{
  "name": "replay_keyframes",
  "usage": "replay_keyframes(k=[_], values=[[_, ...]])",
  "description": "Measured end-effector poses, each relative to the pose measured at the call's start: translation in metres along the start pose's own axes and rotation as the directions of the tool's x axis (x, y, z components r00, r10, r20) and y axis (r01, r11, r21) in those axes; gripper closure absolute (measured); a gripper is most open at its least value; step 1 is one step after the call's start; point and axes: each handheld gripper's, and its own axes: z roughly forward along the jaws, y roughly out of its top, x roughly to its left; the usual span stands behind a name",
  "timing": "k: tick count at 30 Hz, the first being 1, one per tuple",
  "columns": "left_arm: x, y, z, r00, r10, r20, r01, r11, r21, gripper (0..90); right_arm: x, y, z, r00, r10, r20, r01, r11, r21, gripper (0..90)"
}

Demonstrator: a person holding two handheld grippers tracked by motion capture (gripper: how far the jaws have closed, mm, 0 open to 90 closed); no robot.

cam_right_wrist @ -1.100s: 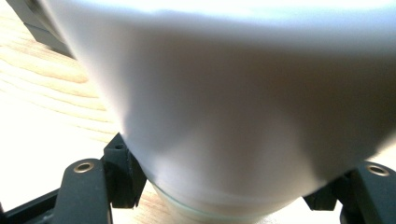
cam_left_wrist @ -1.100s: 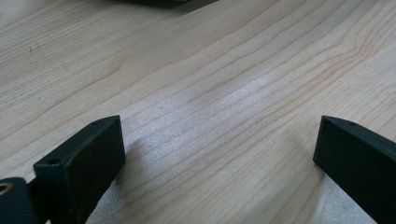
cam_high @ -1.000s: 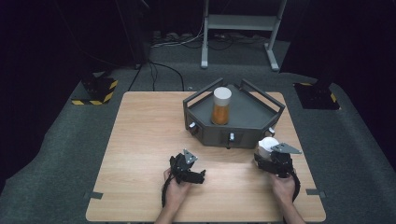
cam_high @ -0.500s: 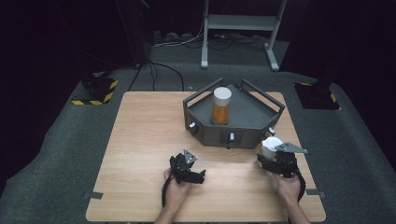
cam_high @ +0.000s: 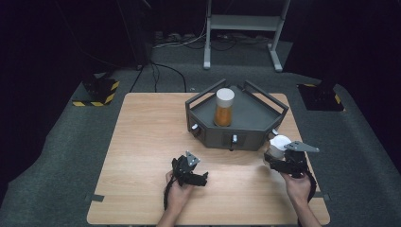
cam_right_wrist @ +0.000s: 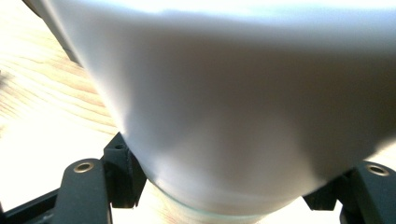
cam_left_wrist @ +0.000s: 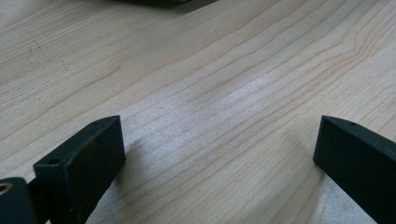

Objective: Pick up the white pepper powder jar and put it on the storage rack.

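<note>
While your left claw (cam_high: 201,178) sits wide open with nothing in it, your right claw (cam_high: 275,153) grips a white-capped jar (cam_high: 278,144) just beside the dark tray (cam_high: 246,135), above the table (cam_high: 142,142).

A white-capped jar (cam_right_wrist: 243,107) looms close and tilted, clamped between the black jaws of the right hand-held gripper (cam_right_wrist: 233,196), a sliver of clear glass below its cap, the pale wooden desk (cam_right_wrist: 42,93) behind.

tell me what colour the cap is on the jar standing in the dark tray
White, above orange contents: the cap on the jar shows best in the high view.
</note>
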Motion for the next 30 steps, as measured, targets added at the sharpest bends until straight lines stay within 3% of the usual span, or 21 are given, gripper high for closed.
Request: replay_keyframes(k=[7, 17, 30], values=[[0.000, 0.000, 0.000, 1.0000, 0.001, 0.000, -0.001, 1.0000, 0.000, 2.1, 0.000, 0.011, -0.008, 0.9995, -0.024, -0.019, 0.024, 0.9997, -0.003, 30.5], [0.000, 0.000, 0.000, 1.0000, 0.002, -0.001, -0.002, 1.0000, 0.000, 2.1, -0.005, 0.033, -0.014, 0.9986, -0.023, -0.049, 0.022, 0.9997, -0.014, 30.5], [0.000, 0.000, 0.000, 1.0000, 0.000, 0.000, 0.000, 1.0000, 0.001, 2.1, -0.013, 0.074, -0.021, 0.9950, -0.017, -0.099, 0.014, 0.9995, -0.028, 30.5]])
